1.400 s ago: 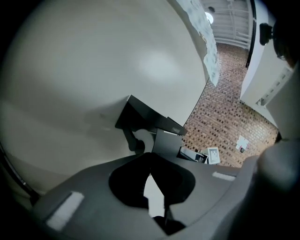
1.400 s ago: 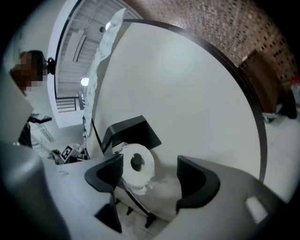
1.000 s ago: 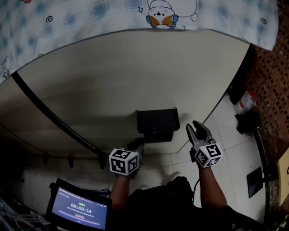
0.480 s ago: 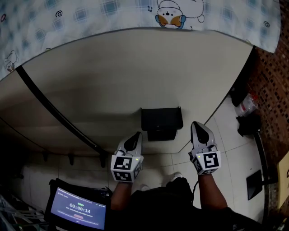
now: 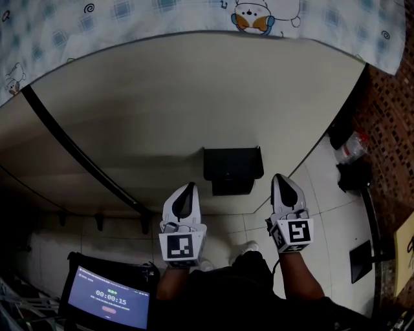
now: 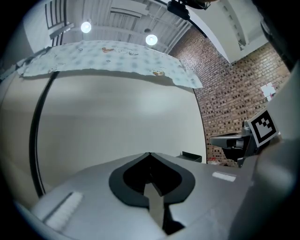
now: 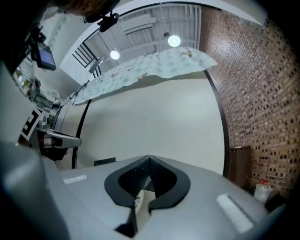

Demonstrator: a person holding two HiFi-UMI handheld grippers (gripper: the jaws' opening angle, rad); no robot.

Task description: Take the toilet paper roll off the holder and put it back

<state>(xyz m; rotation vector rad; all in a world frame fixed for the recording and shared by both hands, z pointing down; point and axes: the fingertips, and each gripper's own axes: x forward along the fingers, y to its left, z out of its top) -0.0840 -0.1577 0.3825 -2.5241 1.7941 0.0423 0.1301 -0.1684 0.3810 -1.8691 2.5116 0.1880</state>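
A black box-shaped holder is fixed to the beige wall; no toilet paper roll shows in any view. My left gripper points at the wall just left of and below the holder, its jaws shut with nothing between them. My right gripper is level with it to the holder's right, also shut and empty. In the left gripper view the closed tips face the wall, with the holder and the right gripper off to the right. The right gripper view shows closed tips and the holder at the left.
A black strip runs diagonally down the wall. A patterned cloth hangs over the wall's top. A brick wall stands at the right, with a plastic bottle and dark items on the tiled floor. A screen glows at the lower left.
Both grippers have risen toward the holder. The left one has turned so its tips point at the wall. The right gripper's jaws were open a second ago and are now shut.
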